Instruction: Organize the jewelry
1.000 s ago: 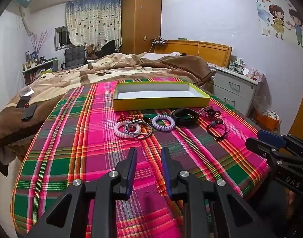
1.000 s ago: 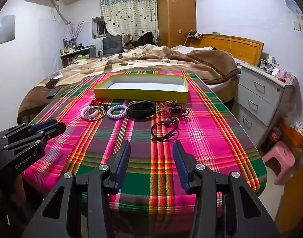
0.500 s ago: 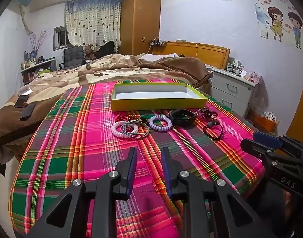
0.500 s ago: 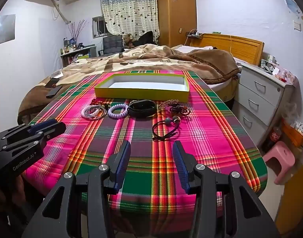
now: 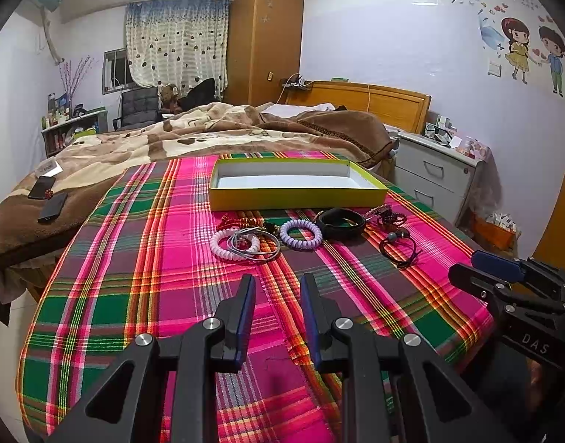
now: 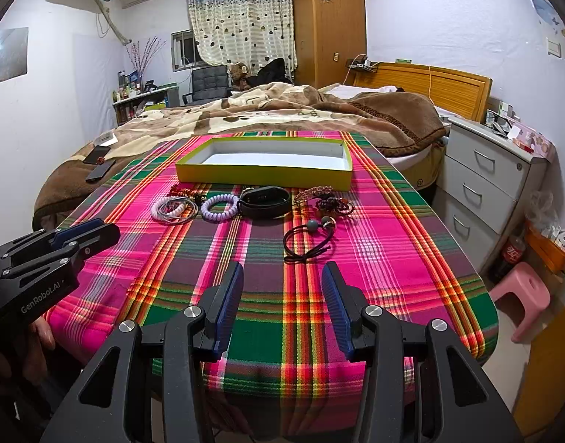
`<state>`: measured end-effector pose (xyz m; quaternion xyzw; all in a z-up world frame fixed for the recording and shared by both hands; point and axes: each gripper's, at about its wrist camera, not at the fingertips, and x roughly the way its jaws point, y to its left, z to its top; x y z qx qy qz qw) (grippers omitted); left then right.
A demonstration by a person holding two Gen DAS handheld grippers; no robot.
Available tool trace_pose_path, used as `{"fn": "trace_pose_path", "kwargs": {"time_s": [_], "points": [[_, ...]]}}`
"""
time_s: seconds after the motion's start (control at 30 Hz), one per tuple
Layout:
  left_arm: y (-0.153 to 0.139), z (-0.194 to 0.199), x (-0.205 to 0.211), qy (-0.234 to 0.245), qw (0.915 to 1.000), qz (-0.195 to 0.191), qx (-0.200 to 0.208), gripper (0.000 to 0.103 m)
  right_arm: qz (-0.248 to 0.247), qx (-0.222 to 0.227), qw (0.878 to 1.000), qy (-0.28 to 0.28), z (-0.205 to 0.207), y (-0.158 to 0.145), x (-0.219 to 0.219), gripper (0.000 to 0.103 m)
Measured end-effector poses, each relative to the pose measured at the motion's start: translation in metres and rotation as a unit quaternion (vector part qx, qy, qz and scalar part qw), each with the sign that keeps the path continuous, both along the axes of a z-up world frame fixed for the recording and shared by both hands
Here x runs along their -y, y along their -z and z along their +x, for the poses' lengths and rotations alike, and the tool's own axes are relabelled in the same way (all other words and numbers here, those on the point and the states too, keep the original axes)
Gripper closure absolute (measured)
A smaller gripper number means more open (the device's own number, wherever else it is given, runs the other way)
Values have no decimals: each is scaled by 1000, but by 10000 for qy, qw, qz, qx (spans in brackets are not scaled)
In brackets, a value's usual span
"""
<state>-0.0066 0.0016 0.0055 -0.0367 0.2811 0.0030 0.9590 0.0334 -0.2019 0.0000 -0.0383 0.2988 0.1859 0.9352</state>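
A shallow yellow-green box (image 5: 297, 199) (image 6: 264, 175) with a white inside lies empty at the far end of the plaid cloth. In front of it is a row of jewelry: a white coil bracelet with metal bangles (image 5: 234, 245) (image 6: 171, 209), a lilac coil bracelet (image 5: 301, 234) (image 6: 219, 208), a black band (image 5: 339, 219) (image 6: 264, 202), beaded bracelets (image 6: 328, 201) and a black hair tie with beads (image 5: 399, 245) (image 6: 308, 238). My left gripper (image 5: 277, 284) and right gripper (image 6: 282, 271) hover over the near edge, both open and empty, short of the jewelry.
The plaid-covered table (image 6: 393, 258) abuts a bed with a brown blanket (image 6: 282, 110); two phones (image 5: 46, 195) lie on it. White drawers (image 6: 485, 184) and a pink stool (image 6: 522, 295) stand at the right. A hand (image 6: 38, 336) holds the left gripper.
The left wrist view has shifted slightly, with the table sitting a little lower and further left in frame. The right gripper and the jewelry have not moved.
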Motion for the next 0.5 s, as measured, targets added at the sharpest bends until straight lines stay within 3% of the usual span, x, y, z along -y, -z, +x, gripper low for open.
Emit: {"fn": "trace_pose_path", "kwargs": {"time_s": [0.5], "points": [[1, 0, -3, -14, 10000, -5, -2, 79, 4, -7, 10000, 0, 0, -1, 0, 58]]}}
